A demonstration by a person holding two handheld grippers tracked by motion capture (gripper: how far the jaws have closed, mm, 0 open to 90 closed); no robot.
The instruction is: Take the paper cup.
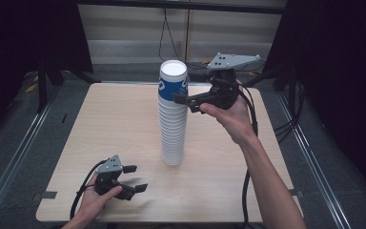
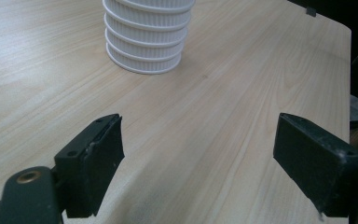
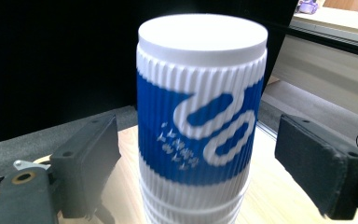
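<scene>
— Listing the surface first: what do you log?

— I log one pale wood-grain table with rounded corners, standing on grey floor with metal rails along both sides; black curtains left and right, a light panelled wall behind.

— Stock on it?

— One tall stack of ribbed white cups, upside down, near the table's middle; the top cup carries a blue band with white swirl.

— Grippers?

— My right gripper sits level at the top cup, jaws wide either side of it, pads clear, gripping nothing. My left gripper rests near the front left corner, jaws wide apart, nothing between them.
</scene>
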